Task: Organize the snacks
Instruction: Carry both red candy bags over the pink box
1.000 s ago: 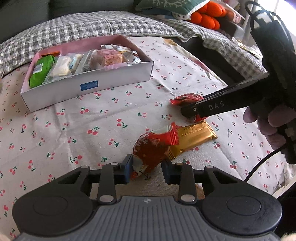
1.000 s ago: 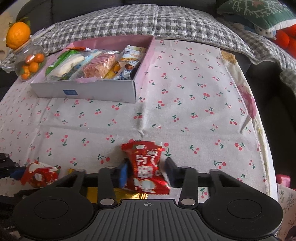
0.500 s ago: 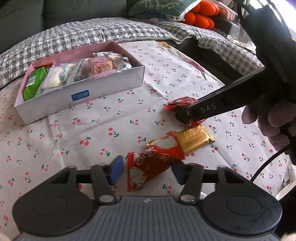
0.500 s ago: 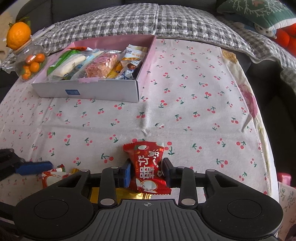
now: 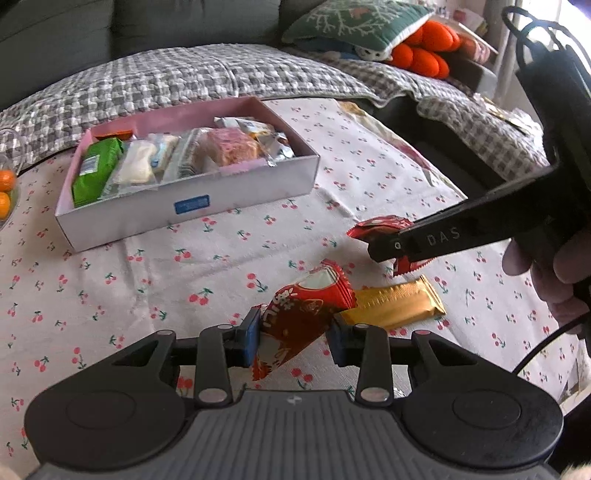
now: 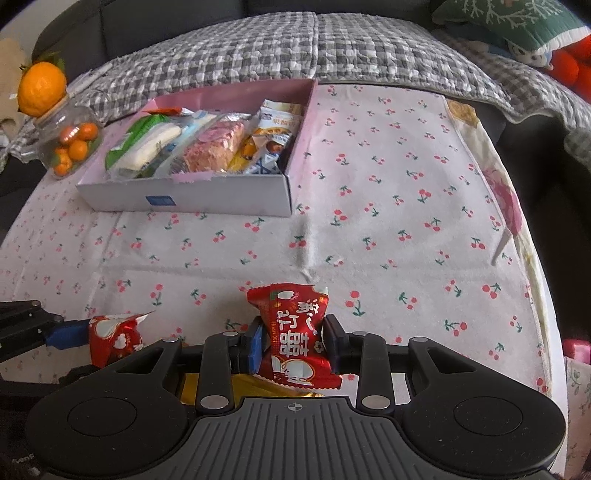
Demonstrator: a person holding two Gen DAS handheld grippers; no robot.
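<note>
Left gripper (image 5: 293, 338): its jaws have just been closing, and the blue pads now sit against both sides of a red snack packet (image 5: 301, 319), gripping it low over the cloth.
Left packet: red foil with white print, tilted, its upper end overlapping the near end of a gold wrapped bar (image 5: 393, 304) that lies flat on the tablecloth.
Right gripper (image 6: 293, 343): narrow, closed on a second red packet (image 6: 295, 339); the pads press on its waist, and the packet stands upright between them with its printed face toward the camera.
Right gripper seen from the left wrist: a black finger (image 5: 443, 238) reaches in from the right, the red wrapper showing at its tip, part of a hand (image 5: 554, 273) behind it.
Gold bar from the right wrist: only a strip shows under the gripper body, below the held packet.
Snack box (image 5: 192, 206): shallow white cardboard box with a pink inside, well behind both grippers on the cloth, packed with wrapped snacks in a row; a green packet (image 5: 96, 171) at one end and a pink one (image 5: 231, 147) near the middle.
Tablecloth (image 6: 388, 229): white with small red cherries, covering the table.
Glass jar (image 6: 68, 147): to the left of the box, holding small orange fruits, with an orange fruit-shaped top.
Background: a grey checked blanket (image 6: 258, 48) over a sofa, and a green cushion (image 5: 354, 18).
</note>
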